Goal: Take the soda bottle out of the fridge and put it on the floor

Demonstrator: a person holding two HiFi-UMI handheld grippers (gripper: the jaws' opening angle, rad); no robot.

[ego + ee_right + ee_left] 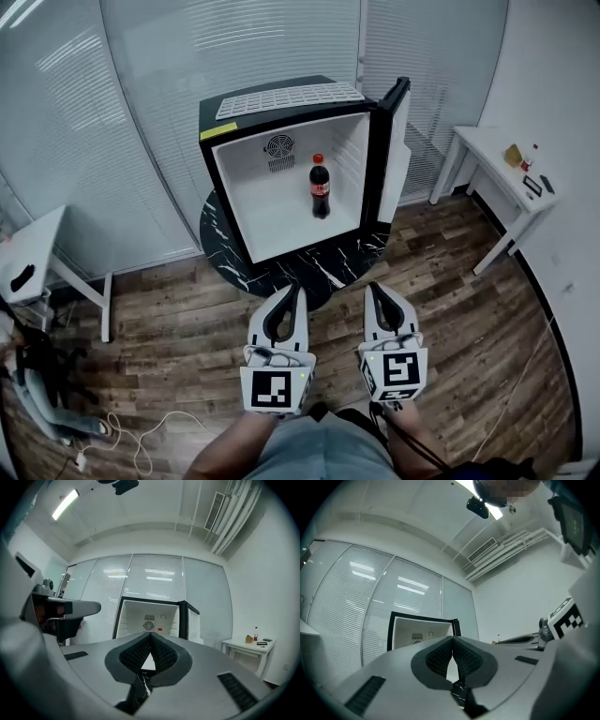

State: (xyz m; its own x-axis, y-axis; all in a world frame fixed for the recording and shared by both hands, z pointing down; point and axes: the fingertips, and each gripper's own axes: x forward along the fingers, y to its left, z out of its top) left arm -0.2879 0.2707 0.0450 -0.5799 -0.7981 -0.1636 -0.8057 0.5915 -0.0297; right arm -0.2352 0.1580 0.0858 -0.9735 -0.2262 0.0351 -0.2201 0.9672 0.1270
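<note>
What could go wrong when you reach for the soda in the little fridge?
1. The soda bottle stands tall and alone inside the fridge; a nudge could tip it over.
2. The left gripper and right gripper are both shut, so they would push the bottle unless one opens first.
3. The open door is on the right; the right gripper might bump it.

In the head view, the fridge (258,183) stands at upper centre on a low table (281,272), with its door (395,141) swung out to the right. The soda bottle (320,187) stands upright inside, right of the middle. The left gripper (297,290) and right gripper (373,287) lie side by side at lower centre, before the low table and above the floor (178,319). A side table (480,145) stands at the right edge and a desk (37,246) at the left.
</note>
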